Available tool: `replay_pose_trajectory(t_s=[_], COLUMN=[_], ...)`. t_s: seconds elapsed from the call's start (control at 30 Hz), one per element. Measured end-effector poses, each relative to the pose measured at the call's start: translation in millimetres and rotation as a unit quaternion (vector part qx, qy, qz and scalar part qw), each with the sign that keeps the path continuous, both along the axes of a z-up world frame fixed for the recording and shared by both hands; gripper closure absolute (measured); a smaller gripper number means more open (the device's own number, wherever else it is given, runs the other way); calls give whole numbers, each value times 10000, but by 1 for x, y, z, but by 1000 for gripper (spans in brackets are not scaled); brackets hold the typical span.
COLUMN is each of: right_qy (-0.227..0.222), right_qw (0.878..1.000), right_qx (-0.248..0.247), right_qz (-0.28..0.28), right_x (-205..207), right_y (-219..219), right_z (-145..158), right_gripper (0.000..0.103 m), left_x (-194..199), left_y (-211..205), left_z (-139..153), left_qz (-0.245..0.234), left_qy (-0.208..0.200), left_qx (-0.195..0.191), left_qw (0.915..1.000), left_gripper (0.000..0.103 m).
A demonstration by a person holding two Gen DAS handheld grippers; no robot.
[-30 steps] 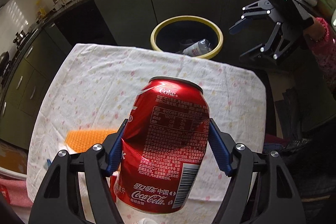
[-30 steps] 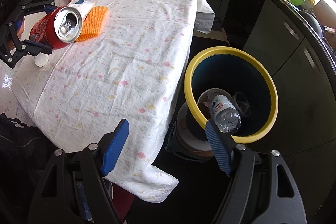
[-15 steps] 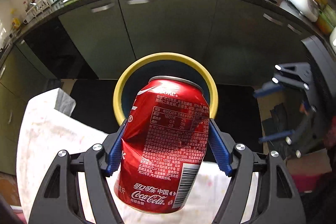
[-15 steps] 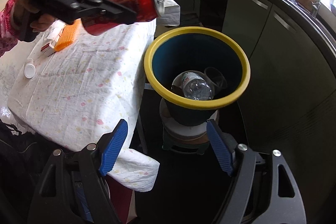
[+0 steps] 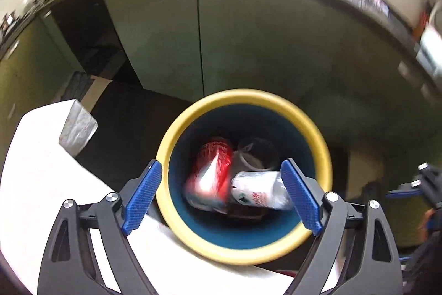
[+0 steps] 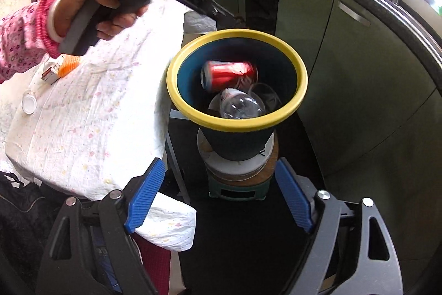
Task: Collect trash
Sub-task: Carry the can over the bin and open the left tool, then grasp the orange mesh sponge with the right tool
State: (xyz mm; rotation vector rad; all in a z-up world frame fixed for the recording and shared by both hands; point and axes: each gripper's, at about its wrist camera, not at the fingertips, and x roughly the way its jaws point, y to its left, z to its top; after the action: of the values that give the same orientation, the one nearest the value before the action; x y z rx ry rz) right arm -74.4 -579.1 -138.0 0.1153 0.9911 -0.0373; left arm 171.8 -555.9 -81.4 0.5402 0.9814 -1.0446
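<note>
Hovering your left gripper (image 5: pixel 221 198) right over the bin (image 6: pixel 301 90) is the risky bit: its jaws have just been opening, they're spread wide with nothing between them, and swinging back low could clip the yellow rim and tip the bin off its stool (image 6: pixel 237 192) (looks a bit perched). Your right gripper (image 6: pixel 218 198) is spread and empty too. The can (image 6: pixel 229 72) now lies inside the bin with a plastic bottle (image 6: pixel 240 107) and what seems a clear cup. More bits wait on the table (image 6: pixel 91 112).
</note>
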Motion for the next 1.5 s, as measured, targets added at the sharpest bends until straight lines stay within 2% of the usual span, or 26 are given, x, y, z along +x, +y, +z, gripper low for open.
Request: replay_pose_trajectory(t_s=[0.07, 0.2, 0.27, 0.33, 0.4, 0.5, 0.63, 0.73, 0.8, 1.0, 1.03, 1.07, 1.13, 1.33, 1.5], right_qy=[-66, -215, -299, -355, -491, -581, -400, -404, -448, -418, -412, -390, -276, 90, 315], right_qw=[10000, 9998, 9994, 9989, 9972, 9935, 9928, 9896, 9870, 9847, 9845, 9841, 9832, 9812, 9815], right_qx=[-22, -41, -147, -297, -568, -906, -745, -701, -641, -62, 76, 215, 468, 486, 476], right_qz=[-38, -15, -23, -4, 33, 371, 844, 1193, 1401, 1691, 1701, 1717, 1743, 1867, 1829], right_x=[0, 3, 6, 12, 19, 32, 59, 78, 90, 138, 146, 156, 177, 228, 246], right_y=[4, 16, 23, 32, 44, 69, 101, 132, 153, 208, 215, 220, 230, 261, 272], right_z=[3, 10, 14, 18, 22, 21, 18, 18, 19, 29, 32, 34, 36, 25, 11], right_gripper=[17, 10, 9, 8, 7, 7, 7, 7, 7, 7, 10, 20, 33, 37, 39], left_x=[-5, -24, -39, -51, -61, -76, -93, -90, -90, -104, -105, -108, -112, -117, -117], left_y=[31, 108, 151, 189, 233, 302, 385, 441, 473, 546, 556, 565, 575, 595, 601], left_z=[26, 74, 91, 100, 104, 106, 98, 82, 73, 44, 39, 35, 27, 12, 6], left_qz=[252, 766, 944, 1085, 1441, 1994, 2793, 3371, 3652, 4284, 4356, 4414, 4527, 4647, 4602], left_qy=[58, -55, -183, -331, -404, -557, -1165, -1267, -1212, -1133, -1118, -1103, -1049, -853, -797], left_qx=[-405, -1004, -1139, -1089, -1062, -1245, -1169, -1157, -1173, -1169, -1169, -1172, -1207, -1318, -1379], left_qw=[9988, 9920, 9888, 9876, 9830, 9704, 9459, 9257, 9155, 8888, 8855, 8828, 8772, 8714, 8734], left_gripper=[5, 5, 5, 5, 5, 5, 5, 5, 5, 5, 5, 5, 5, 5, 5])
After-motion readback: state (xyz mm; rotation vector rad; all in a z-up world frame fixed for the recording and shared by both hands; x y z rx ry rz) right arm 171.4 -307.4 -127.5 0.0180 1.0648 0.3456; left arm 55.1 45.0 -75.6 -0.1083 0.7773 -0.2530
